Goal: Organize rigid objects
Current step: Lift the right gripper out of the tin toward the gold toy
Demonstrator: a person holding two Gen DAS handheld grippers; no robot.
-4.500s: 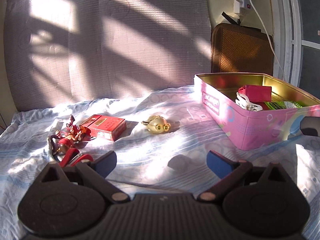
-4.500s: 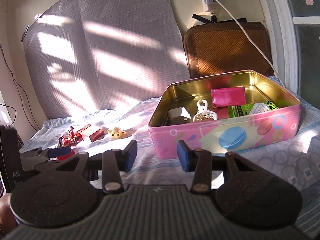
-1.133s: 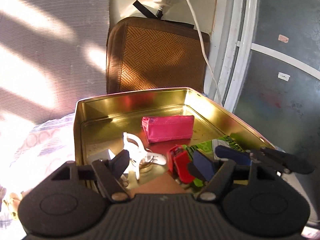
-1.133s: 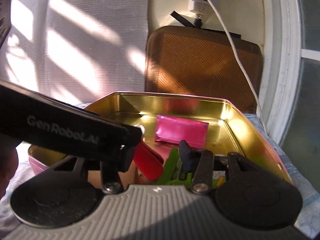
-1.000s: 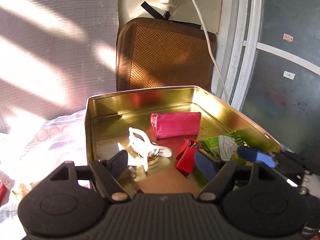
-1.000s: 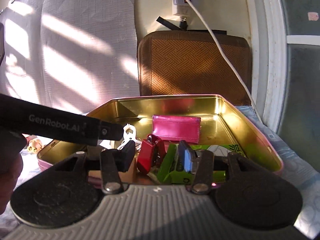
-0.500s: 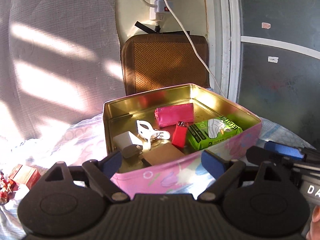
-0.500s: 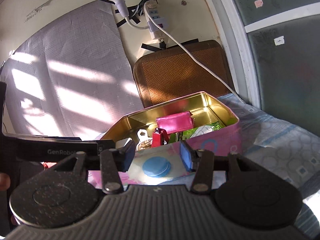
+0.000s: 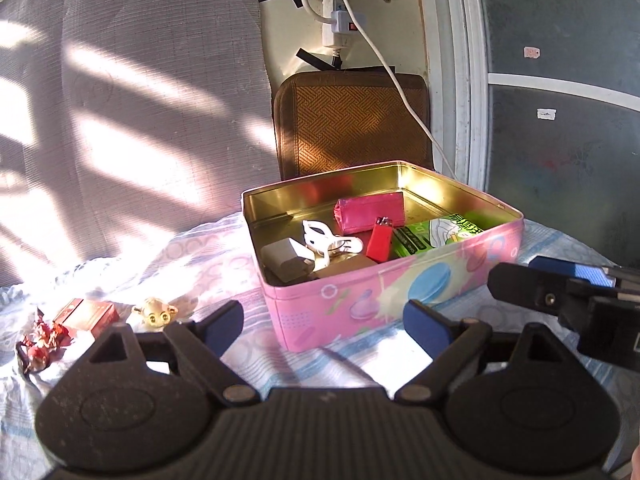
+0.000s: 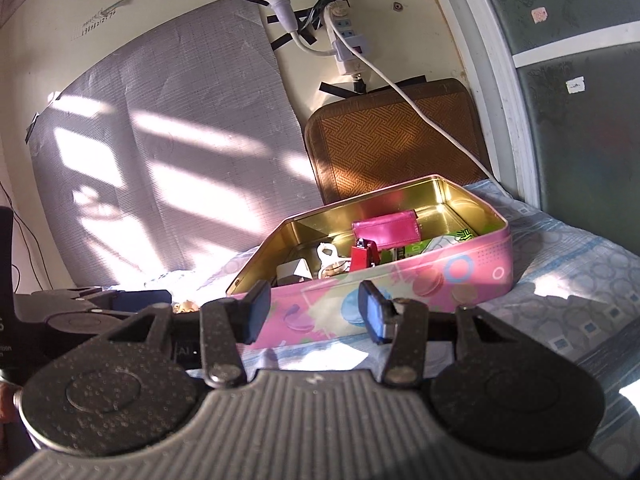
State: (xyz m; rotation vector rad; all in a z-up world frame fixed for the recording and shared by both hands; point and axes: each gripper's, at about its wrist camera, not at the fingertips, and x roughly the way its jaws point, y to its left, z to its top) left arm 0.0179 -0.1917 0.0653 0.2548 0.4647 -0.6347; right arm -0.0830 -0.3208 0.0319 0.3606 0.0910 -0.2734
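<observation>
Two grippers hang over a bed (image 9: 560, 248) covered in a pale blue patterned sheet, both pulled back from the pink tin (image 9: 400, 296), which a second ago filled each view from close above. The tin now sits whole in the middle of the left wrist view and centre right of the right wrist view, open-topped with a gold inside.

The left gripper (image 9: 320, 324) has just been opening its jaws; they stand wide apart at the lower centre of the frame with nothing between them but sheet and the tin's near wall beyond. The red lighter (image 9: 379, 243), which was between those jaws earlier, now lies inside the tin, leaning between the white clip (image 9: 320, 240) and the green packet (image 9: 436, 234), below the magenta pouch (image 9: 370, 213). A grey adapter (image 9: 286, 258) rests at the tin's lower left corner.

The right gripper (image 10: 313, 317) holds its jaws partly apart, as before, and grips nothing; the tin lies just past its tips, not touching them. It also shows at the right edge of the left wrist view.

Outside the tin, at the lower left of the left wrist view, lie a red box (image 9: 86, 314), a small gold figure (image 9: 155, 311) and a red tangled toy (image 9: 38, 340), well apart from both jaws.
</observation>
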